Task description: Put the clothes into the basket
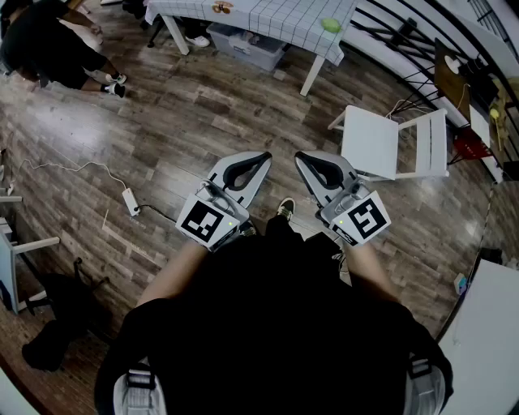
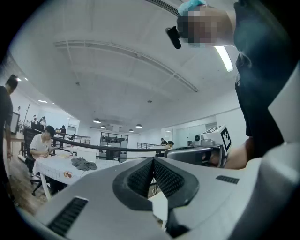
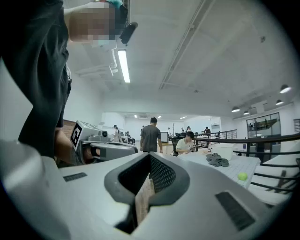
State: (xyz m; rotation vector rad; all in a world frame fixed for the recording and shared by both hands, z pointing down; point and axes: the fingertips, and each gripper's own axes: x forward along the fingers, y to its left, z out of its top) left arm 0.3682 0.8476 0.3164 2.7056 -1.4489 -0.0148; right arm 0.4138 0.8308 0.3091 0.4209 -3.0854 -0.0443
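Observation:
I hold both grippers level at waist height over the wooden floor. In the head view my left gripper (image 1: 261, 158) and right gripper (image 1: 302, 156) sit side by side, tips apart from each other. The left gripper (image 2: 153, 160) has its jaws closed together with nothing between them. So does the right gripper (image 3: 150, 155). A crumpled grey garment (image 2: 83, 163) (image 3: 217, 160) lies on a white grid-patterned table (image 1: 268, 20) some way ahead. No basket shows in any view.
A green ball (image 1: 331, 25) rests on the table's right end, and a clear storage box (image 1: 247, 44) stands under it. A white chair (image 1: 389, 144) is ahead right. A power adapter with its cable (image 1: 131, 201) lies on the floor left. A person (image 1: 49, 49) crouches far left.

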